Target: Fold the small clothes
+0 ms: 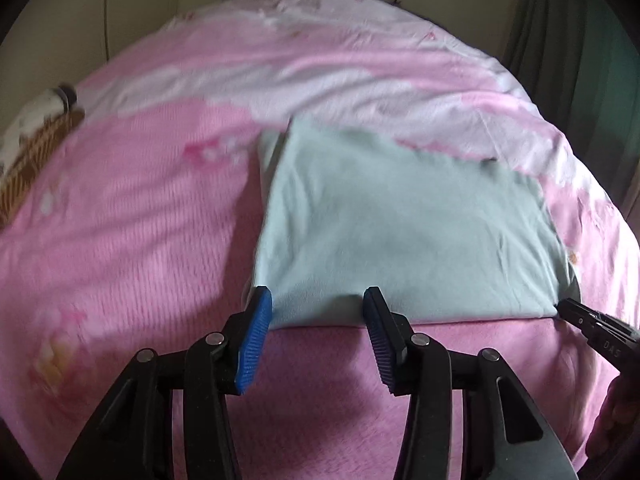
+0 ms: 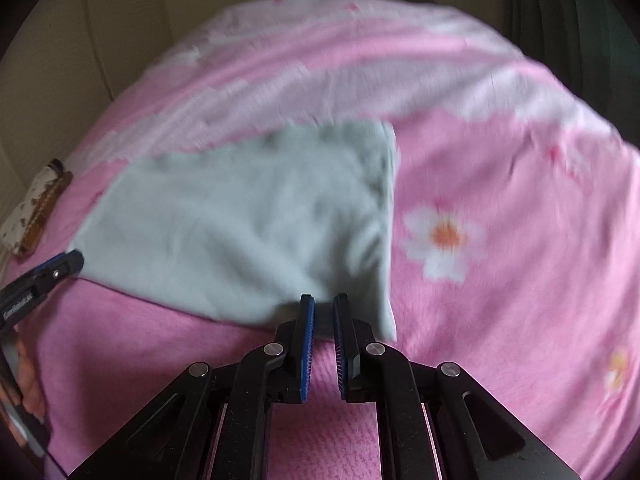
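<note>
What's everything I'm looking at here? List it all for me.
garment: one, pale green, folded flat on the blanket, near edge by both grippers
blanket: one, pink with white flowers, covering the bed
pouch: one, white and brown patterned, at the blanket's left edge
curtain: one, dark green, far right
wall: cream, behind the bed
left gripper: one, black with blue pads, jaws apart at the garment's near left edge
right gripper: one, black with blue pads, jaws narrow at the garment's near right corner
</note>
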Motion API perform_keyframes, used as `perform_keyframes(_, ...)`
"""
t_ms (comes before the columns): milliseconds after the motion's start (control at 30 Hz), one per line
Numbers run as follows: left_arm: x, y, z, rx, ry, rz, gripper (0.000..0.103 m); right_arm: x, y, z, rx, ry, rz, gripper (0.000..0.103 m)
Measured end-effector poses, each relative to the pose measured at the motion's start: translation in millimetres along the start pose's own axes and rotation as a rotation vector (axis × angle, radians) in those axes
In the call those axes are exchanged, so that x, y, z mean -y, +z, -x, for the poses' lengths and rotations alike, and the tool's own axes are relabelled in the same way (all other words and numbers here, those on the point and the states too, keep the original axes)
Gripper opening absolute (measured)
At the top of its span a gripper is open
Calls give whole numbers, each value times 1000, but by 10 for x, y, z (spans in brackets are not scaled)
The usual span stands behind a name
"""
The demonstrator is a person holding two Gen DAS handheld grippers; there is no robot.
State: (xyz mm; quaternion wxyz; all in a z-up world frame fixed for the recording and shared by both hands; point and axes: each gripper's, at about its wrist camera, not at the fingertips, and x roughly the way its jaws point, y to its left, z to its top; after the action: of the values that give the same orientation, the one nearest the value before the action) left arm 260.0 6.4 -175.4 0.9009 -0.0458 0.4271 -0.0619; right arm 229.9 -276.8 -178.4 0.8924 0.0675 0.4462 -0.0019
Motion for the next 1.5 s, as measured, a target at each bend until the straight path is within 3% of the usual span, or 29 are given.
perform_keyframes(133,88,0,132,32,4,-16,47,2,-41,73,16,5,-4,16)
perform_keyframes(267,254,196,218,60,-27,-20,51,135,93,287,122,9,-55,51)
perform_keyframes(333,358,330,212,78,-25,-31,53,285,244,337,166,25,-93,61)
perform_keyframes(567,745,796,-48,79,-12,-70,53,770,741,-38,131,194,-230,61)
perform_keyframes(733,868,936,-201,77,2,-76,53,810,898,-391,69,241,-229,59)
perform_keyframes(933,859,945,-304,70,16,-74,53,782,993,-668,32,282,-213,42)
perform_keyframes(1100,846,932,-370,56,16,-74,53,836,1033,-797,26,331,-233,41)
perform_keyframes(1300,833,885,-335,51,18,-79,53,905,1030,-940,-8,431,-247,23)
perform_keyframes(1400,807,868,-270,50,18,-78,53,1023,987,-994,-26,505,-314,13)
perform_keyframes(1500,772,862,-162,61,19,-86,53,995,967,-902,-14,485,-320,10)
